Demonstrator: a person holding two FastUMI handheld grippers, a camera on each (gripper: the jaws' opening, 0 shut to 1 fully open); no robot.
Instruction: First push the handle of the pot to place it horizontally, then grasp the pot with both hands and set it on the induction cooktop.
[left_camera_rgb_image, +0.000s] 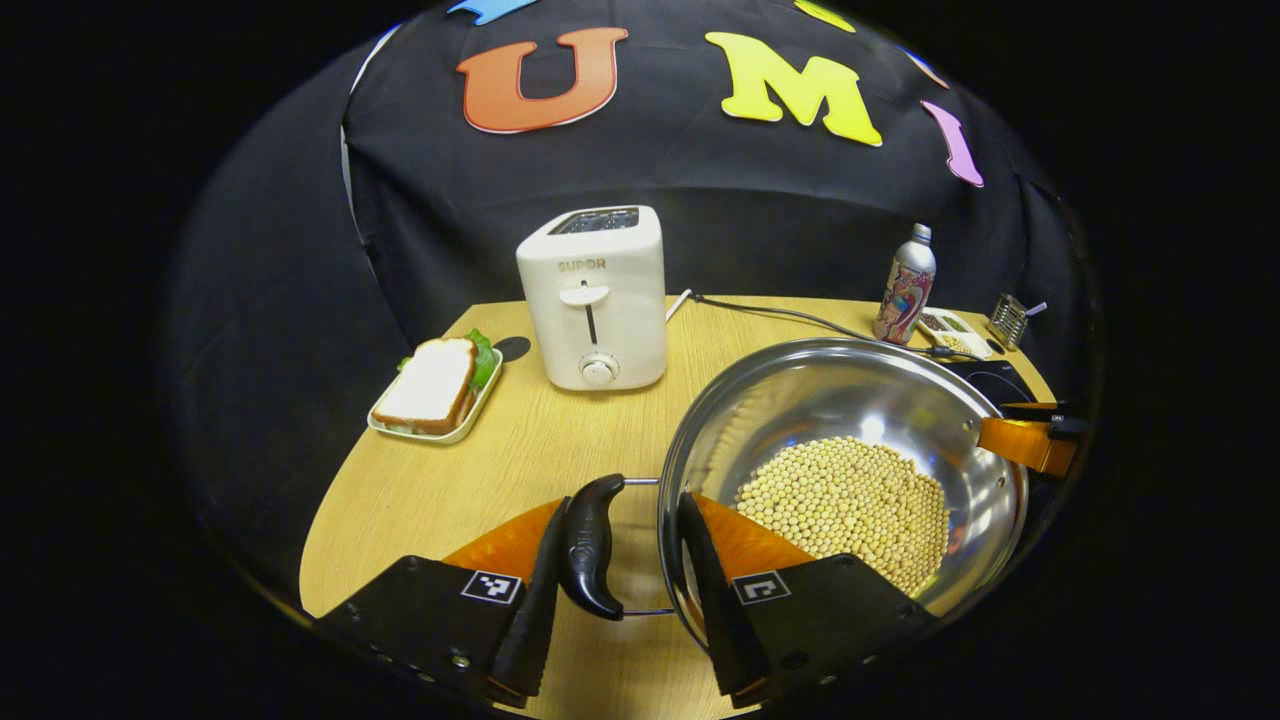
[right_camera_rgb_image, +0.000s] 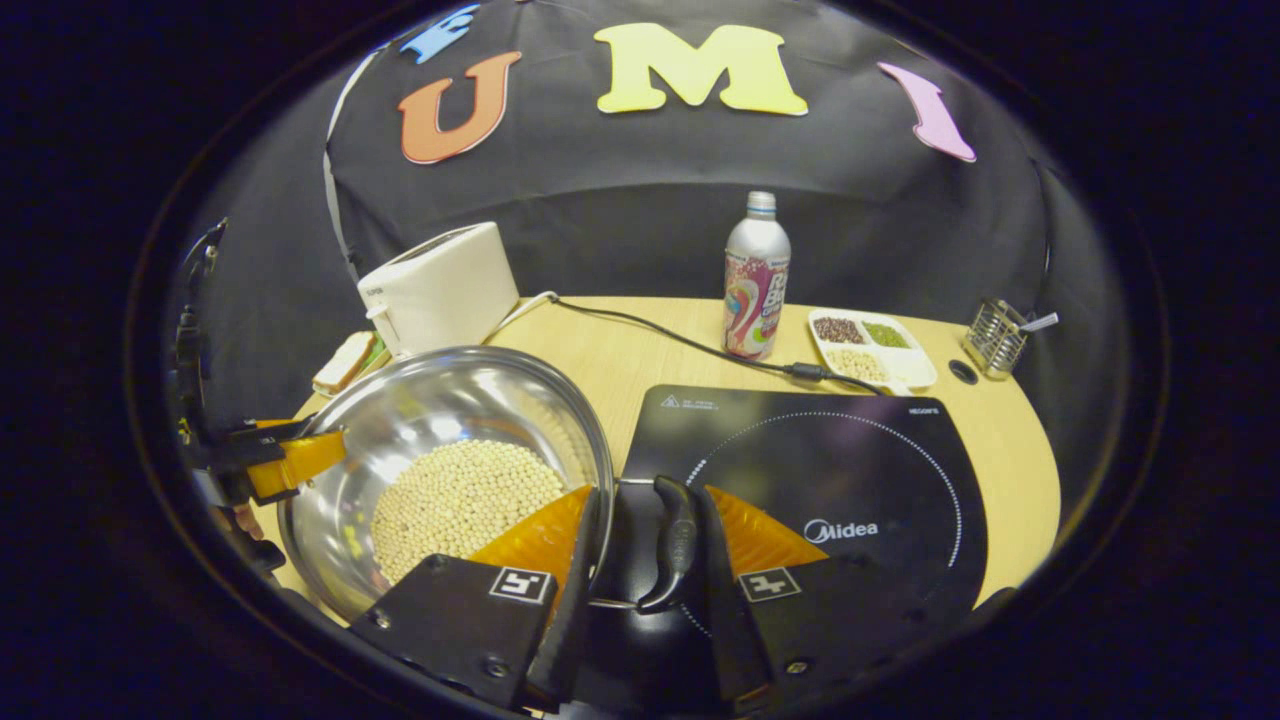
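Two tools, one on each side handle of the pot. Nearest in the left gripper view, the left tool brackets the near handle: one finger lies against the handle's outer face, the other sits just inside the rim. Whether both fingers actually press, I cannot tell. In the right gripper view the right tool stands likewise about the opposite handle, one finger inside the rim, one outside the grip; clamping pressure again cannot be read.

The steel pot carries a heap of soybeans and sits at the left edge of the induction cooktop, seemingly partly over the wooden table; lifted or resting, I cannot say.

Beyond: toaster, sandwich on a tray, bottle, divided dish of grains, small wire holder. A power cord runs across the table to the cooktop.

Risks, as I judge them: uneven lift between the tools tips the pot and spills beans; a loose hold lets a handle pivot and slip; setting down off-centre leaves the pot overhanging the cooktop edge.
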